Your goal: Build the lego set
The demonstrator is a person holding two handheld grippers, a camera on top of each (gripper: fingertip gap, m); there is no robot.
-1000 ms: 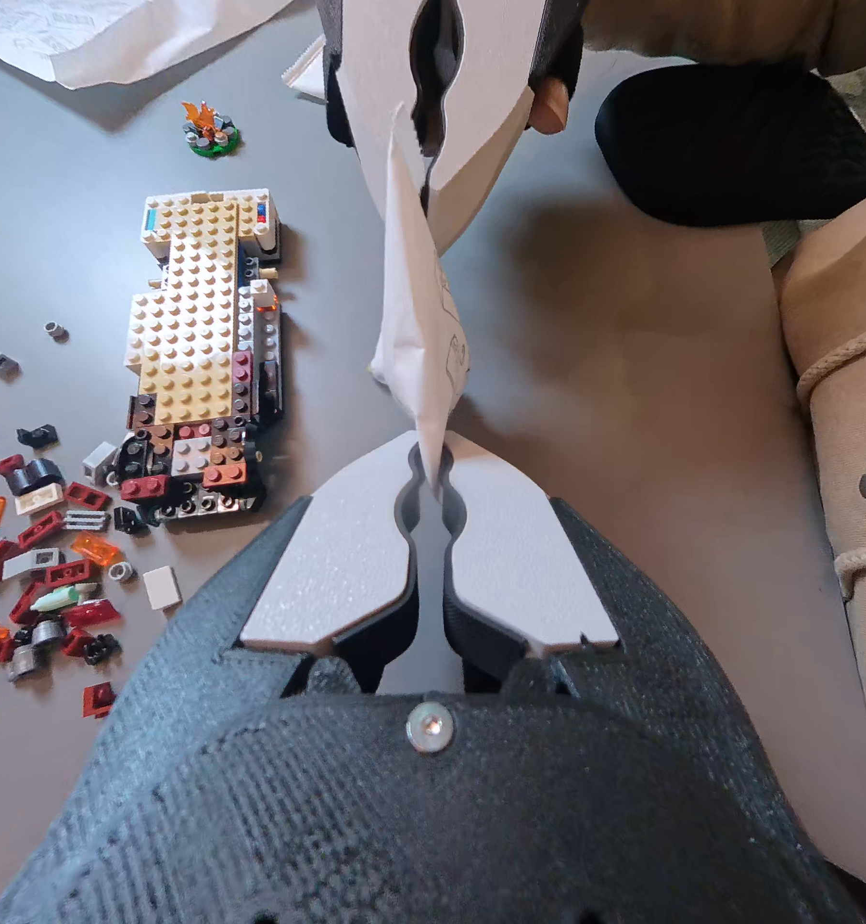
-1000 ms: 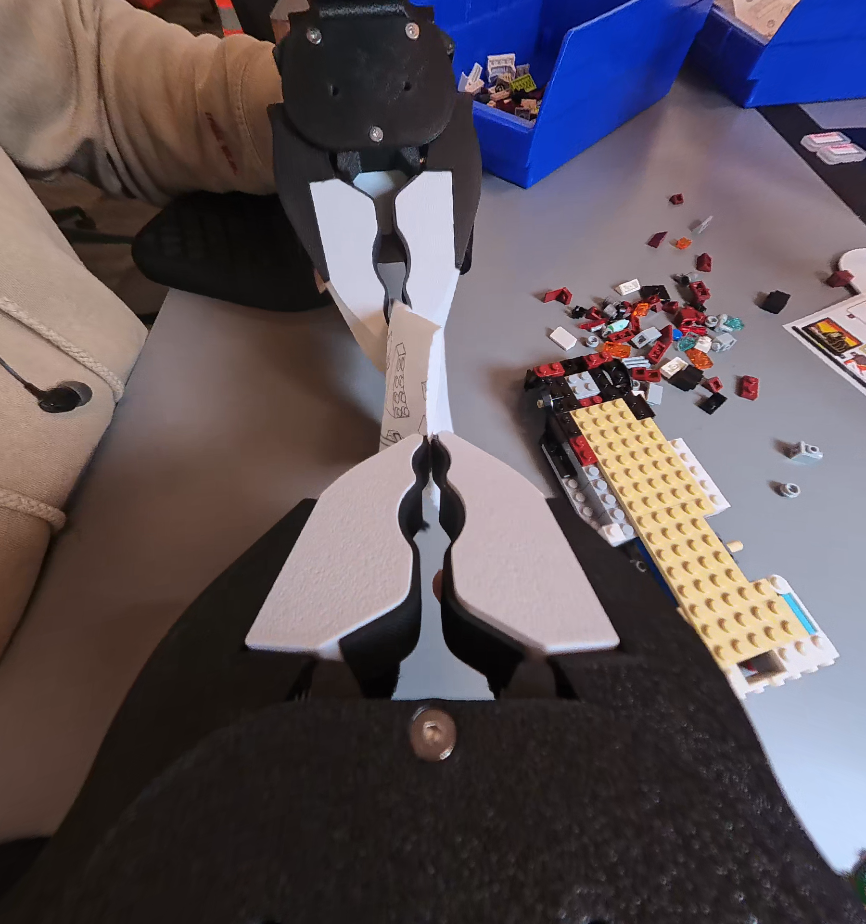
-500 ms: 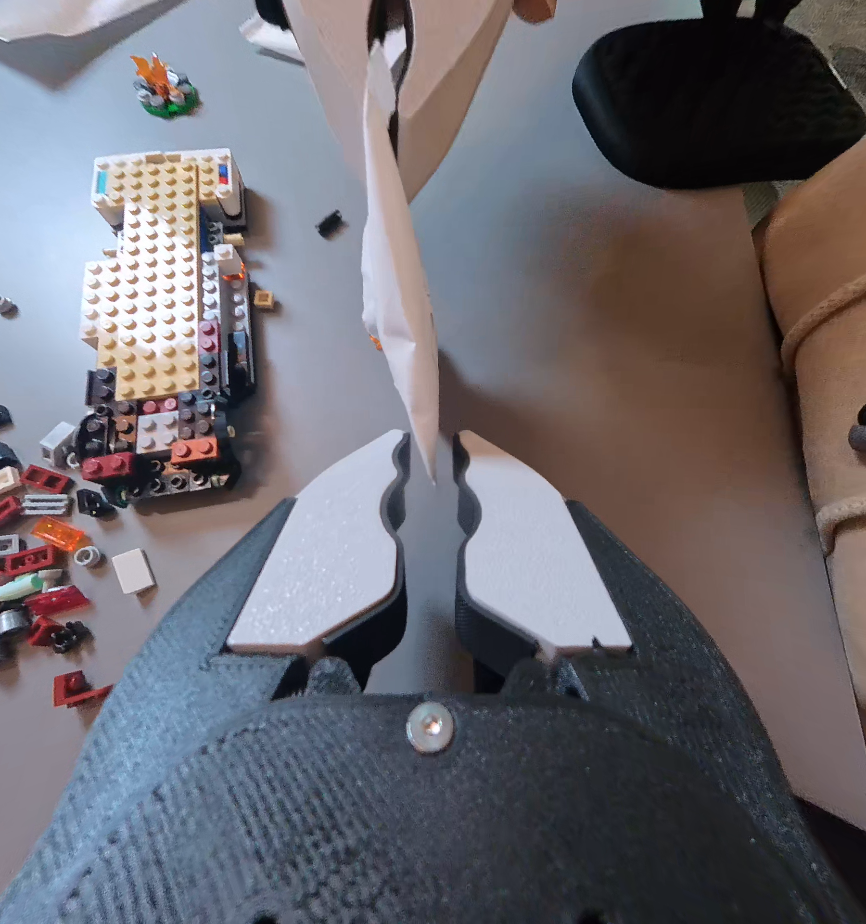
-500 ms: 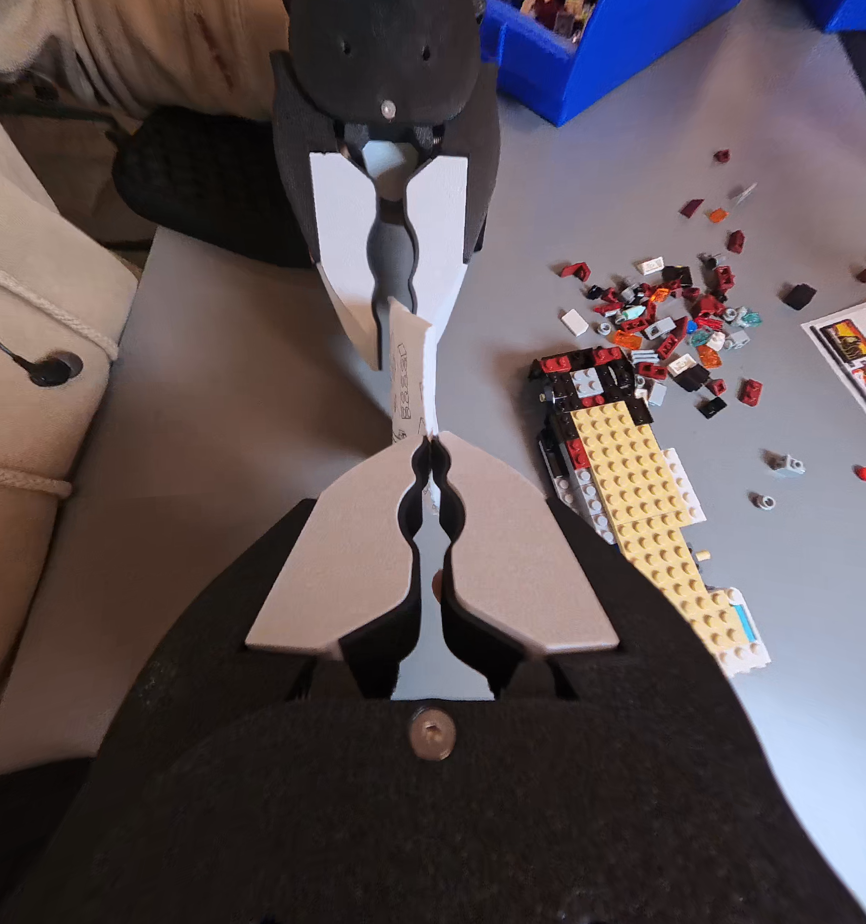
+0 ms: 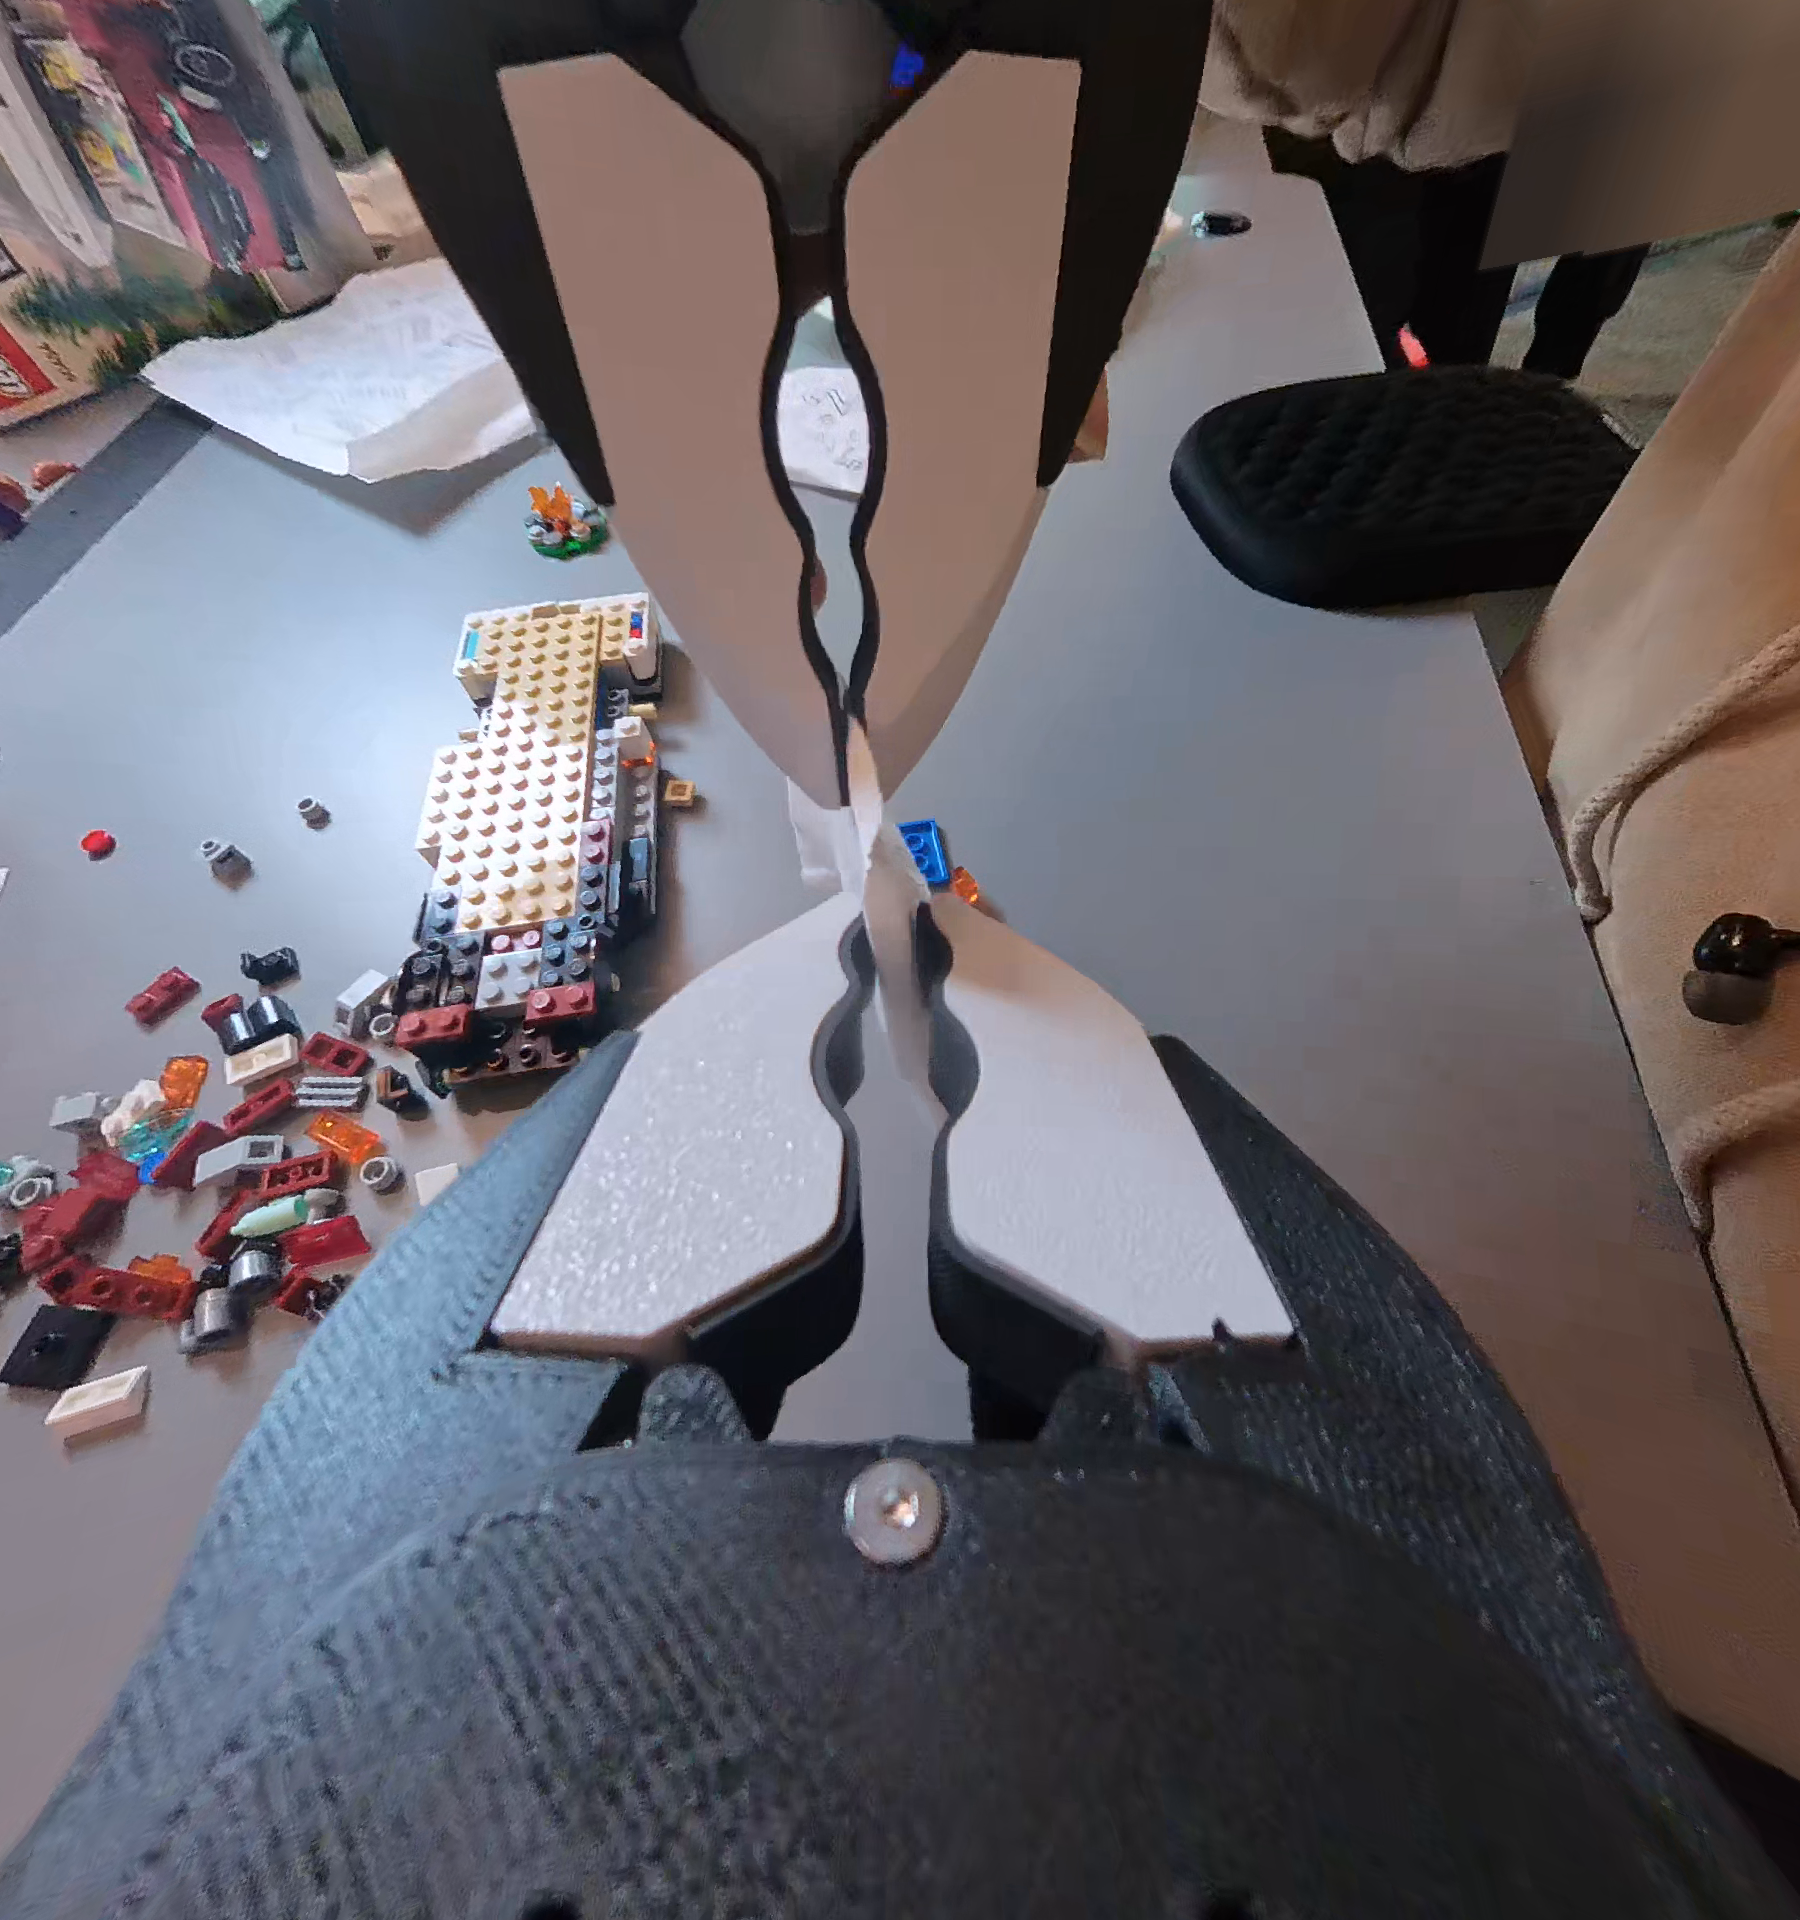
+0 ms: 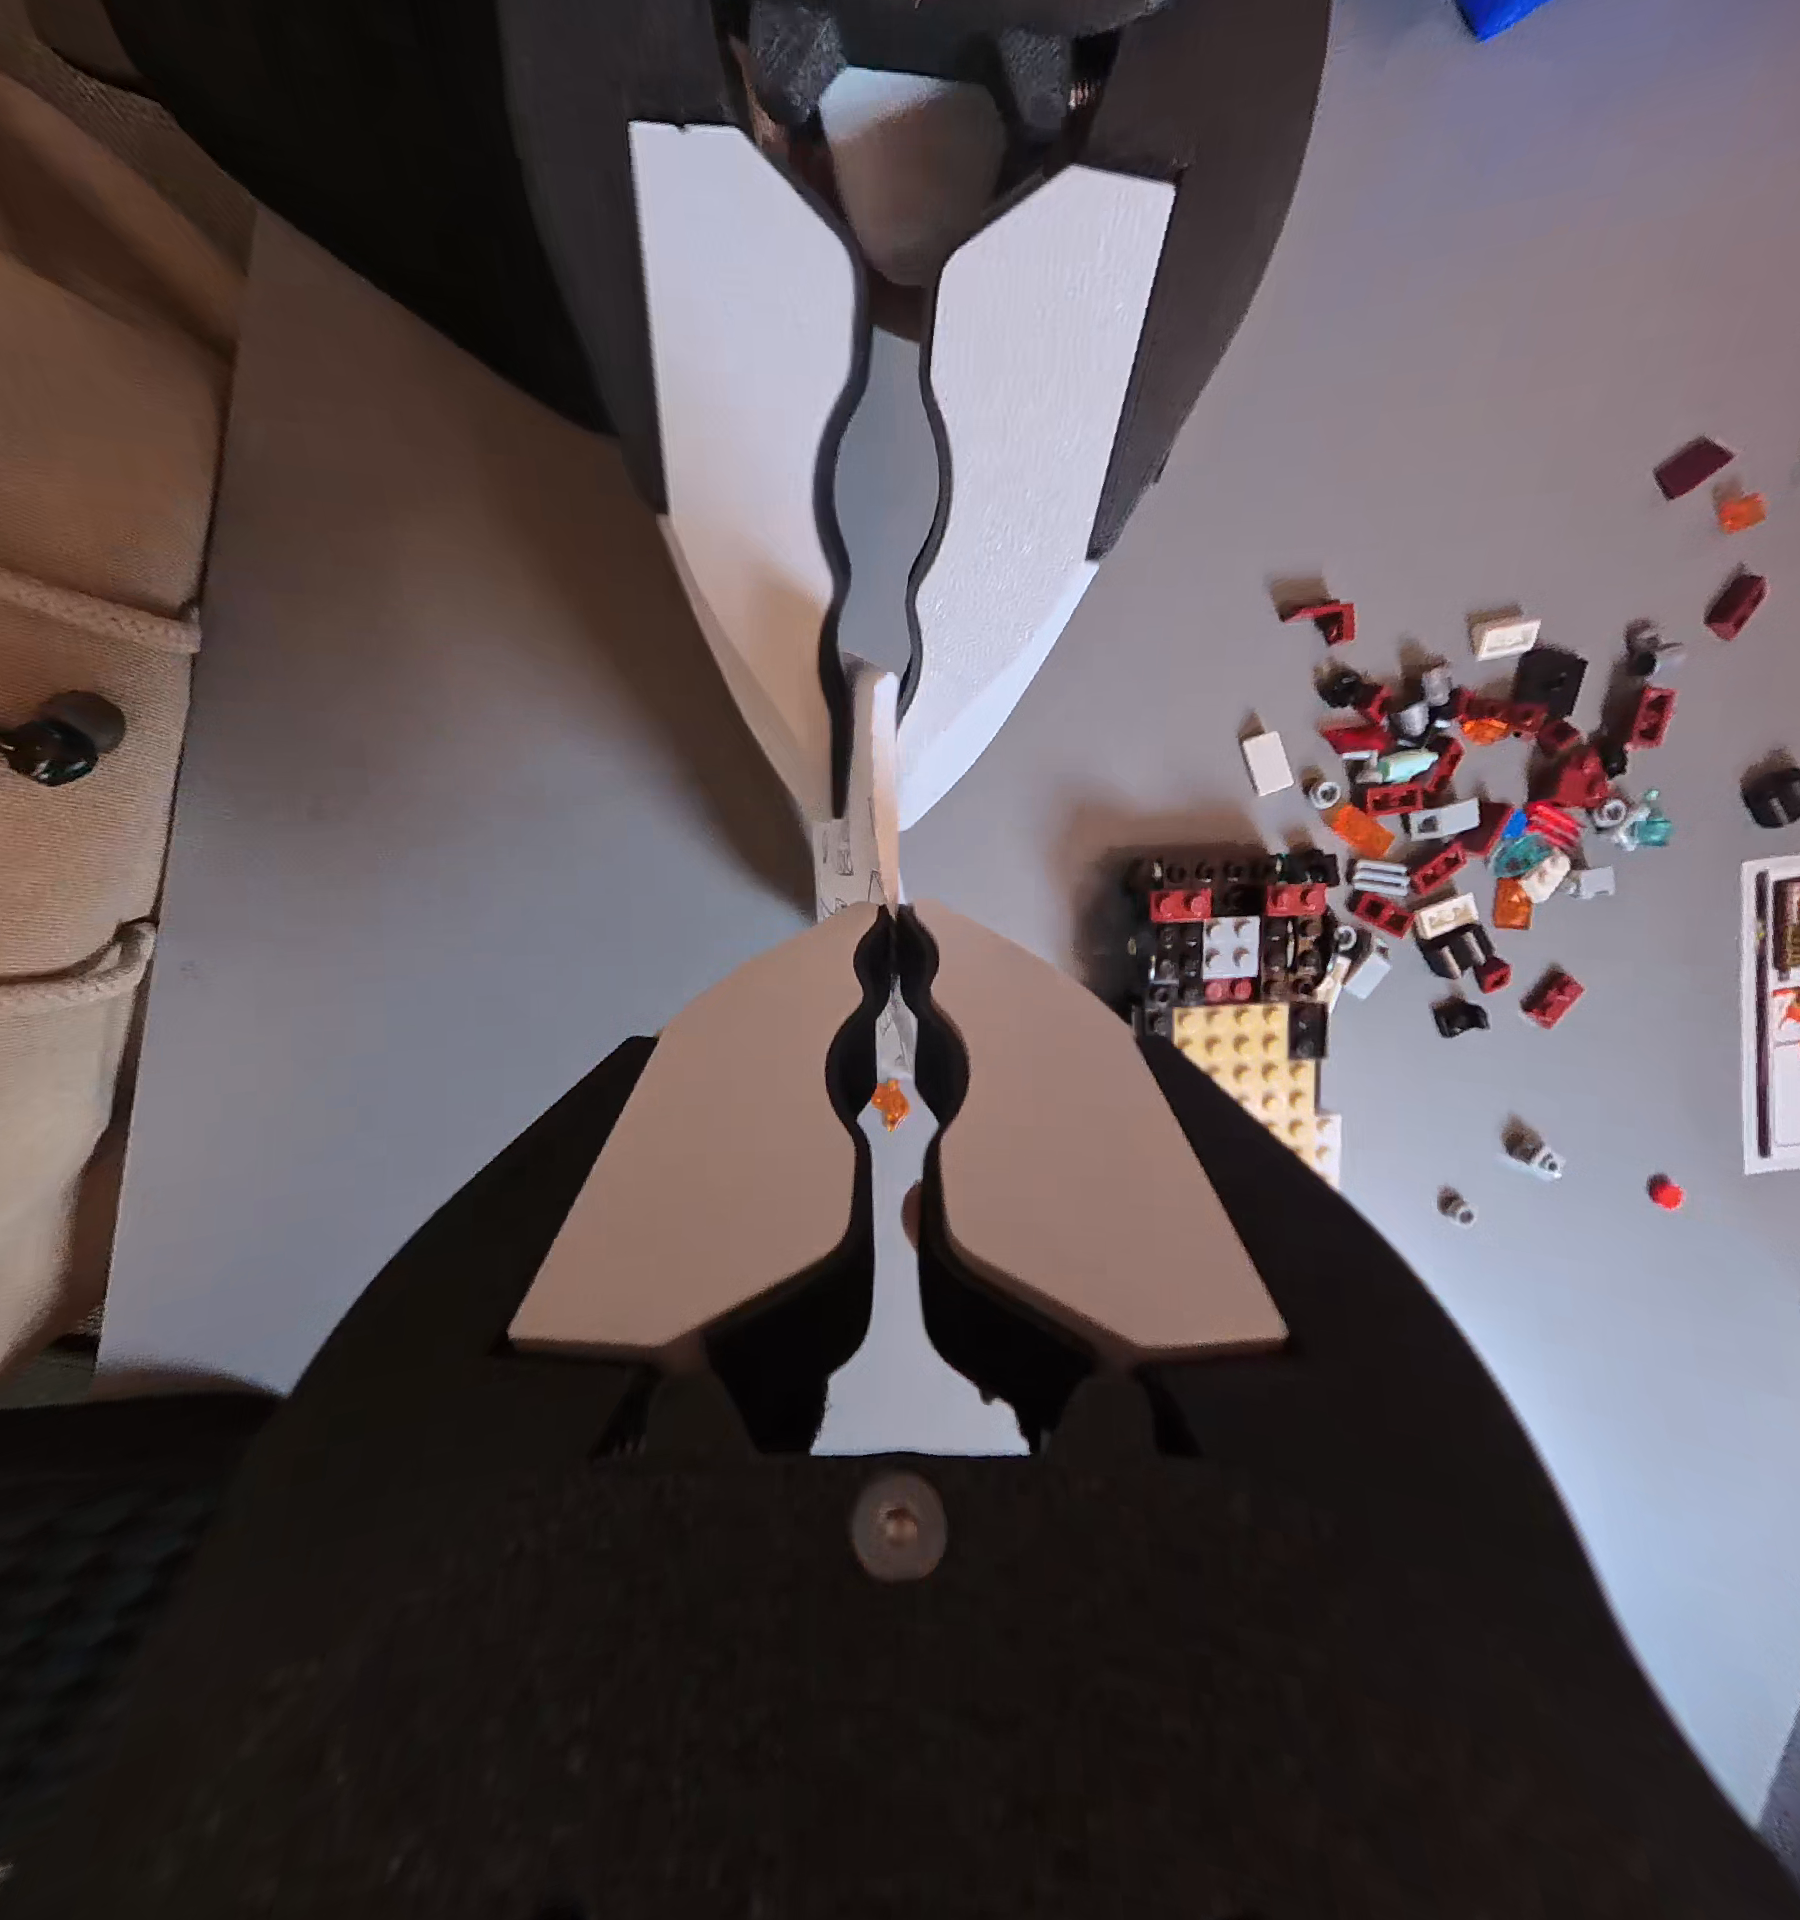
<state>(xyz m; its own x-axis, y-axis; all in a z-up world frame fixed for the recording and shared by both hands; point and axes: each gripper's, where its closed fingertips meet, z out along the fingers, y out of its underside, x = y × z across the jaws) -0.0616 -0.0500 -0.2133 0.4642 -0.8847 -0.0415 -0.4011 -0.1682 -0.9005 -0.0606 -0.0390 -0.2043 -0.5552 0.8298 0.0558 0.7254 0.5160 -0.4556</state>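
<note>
A small white paper bag [image 5: 875, 862] with printed drawings is stretched between my two grippers above the grey table [image 5: 1239, 883]. My left gripper [image 5: 880, 925] is shut on one end, which runs deep between its fingers. My right gripper [image 6: 891, 914] is shut on the other end of the bag [image 6: 854, 852]. The two face each other tip to tip: the right gripper [image 5: 844, 769] shows in the left wrist view and the left gripper [image 6: 865, 821] in the right wrist view. A blue brick [image 5: 922, 852] and an orange piece [image 5: 963, 885] lie on the table below the bag.
A tan, white and dark brick build [image 5: 532, 810] lies left of the grippers, with several loose red, black and orange pieces [image 5: 200, 1174] beside it. A box [image 5: 96, 156] and paper sheets [image 5: 356, 374] are at the back. A black chair [image 5: 1395, 478] and a person in beige [image 5: 1758, 831] are on the right. Both grippers' tips are close together, under 4 cm apart.
My left gripper let go of the bag's tip, moved in and closed again farther along the bag. The grippers now stand much closer together. A blue brick and an orange piece now show on the table.
</note>
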